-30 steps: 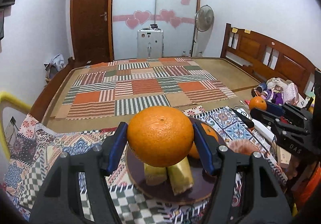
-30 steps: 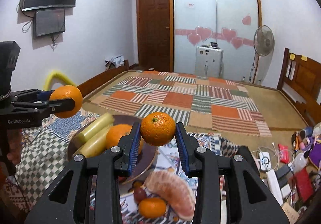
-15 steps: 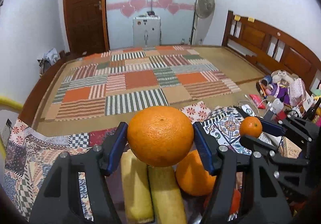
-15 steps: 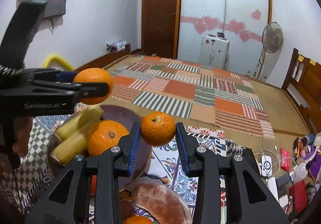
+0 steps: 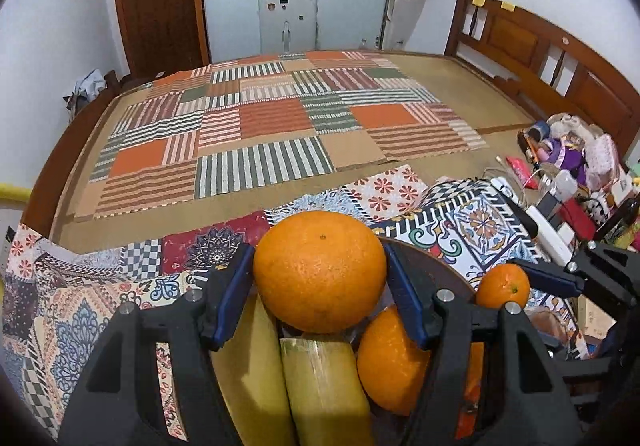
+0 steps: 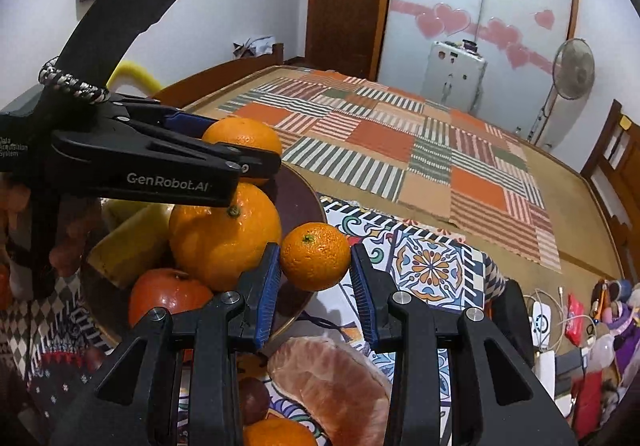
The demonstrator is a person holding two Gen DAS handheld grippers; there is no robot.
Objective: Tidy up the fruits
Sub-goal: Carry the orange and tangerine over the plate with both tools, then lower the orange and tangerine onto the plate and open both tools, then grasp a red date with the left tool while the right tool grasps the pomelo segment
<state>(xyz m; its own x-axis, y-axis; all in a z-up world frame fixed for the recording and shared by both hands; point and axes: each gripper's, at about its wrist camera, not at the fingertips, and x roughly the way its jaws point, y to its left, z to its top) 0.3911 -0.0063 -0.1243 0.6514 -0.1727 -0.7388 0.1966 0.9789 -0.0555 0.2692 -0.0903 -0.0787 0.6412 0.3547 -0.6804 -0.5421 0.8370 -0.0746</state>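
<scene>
My left gripper (image 5: 319,292) is shut on a large orange (image 5: 320,272) and holds it just above the dark brown fruit bowl (image 6: 300,202). The bowl holds two yellow sticks (image 5: 316,390), another orange (image 6: 224,234) and a red fruit (image 6: 168,296). My right gripper (image 6: 314,274) is shut on a small tangerine (image 6: 315,256) and holds it over the bowl's right rim. The left gripper and its orange (image 6: 242,136) also show at the left of the right wrist view.
A peeled pomelo segment (image 6: 332,390), a tangerine (image 6: 278,432) and a dark round fruit (image 6: 252,398) lie on the patterned cloth (image 6: 432,266) below my right gripper. Cables, chargers and toys (image 5: 560,174) crowd the right side. A patchwork mat (image 5: 260,130) covers the bed beyond.
Both grippers have come down and closer to the bowl with their fruit still held. The right gripper's tangerine has moved in toward the bowl's rim.
</scene>
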